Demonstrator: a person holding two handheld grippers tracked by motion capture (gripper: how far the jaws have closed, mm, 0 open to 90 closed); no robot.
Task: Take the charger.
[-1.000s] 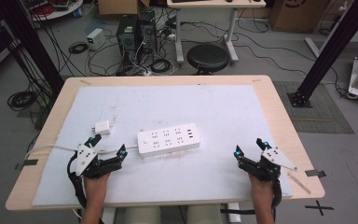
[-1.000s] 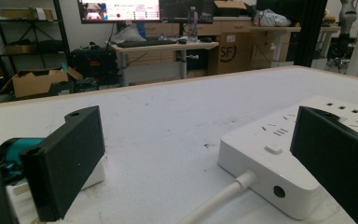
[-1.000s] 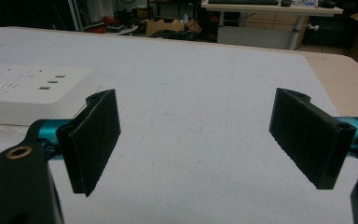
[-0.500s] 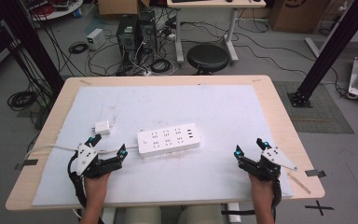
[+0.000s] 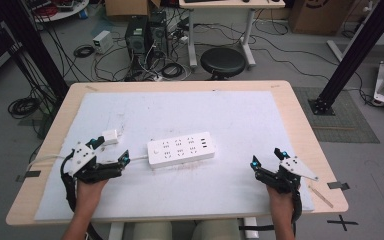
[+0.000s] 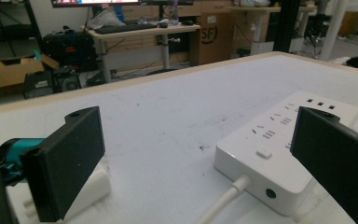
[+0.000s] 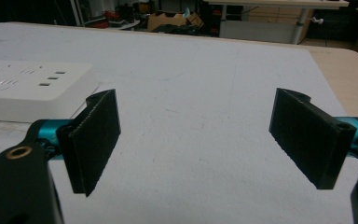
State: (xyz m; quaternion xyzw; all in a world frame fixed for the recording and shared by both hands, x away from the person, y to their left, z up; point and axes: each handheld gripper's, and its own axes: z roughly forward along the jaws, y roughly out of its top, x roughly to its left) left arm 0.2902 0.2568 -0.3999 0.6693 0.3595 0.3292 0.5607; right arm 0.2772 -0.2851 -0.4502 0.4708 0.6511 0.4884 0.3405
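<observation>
A white power strip (image 5: 181, 149) lies flat near the middle of the white mat, its cable running off to the left. A small white plug adapter (image 5: 110, 136) sits on the mat left of it. My left gripper (image 5: 111, 150) rests at the front left, open, its jaws wide apart between the adapter and the strip's cable end. In the left gripper view the strip (image 6: 279, 144) lies ahead at right and the adapter (image 6: 91, 184) sits by the left jaw. My right gripper (image 5: 266, 158) rests at the front right, open and empty, with the strip (image 7: 28, 88) off to its left.
The white mat (image 5: 240, 115) covers most of the wooden table (image 5: 300, 120). Beyond the far edge stand a black stool (image 5: 223, 62), computer towers (image 5: 136, 35) and tangled floor cables. A black post (image 5: 350, 55) rises at right.
</observation>
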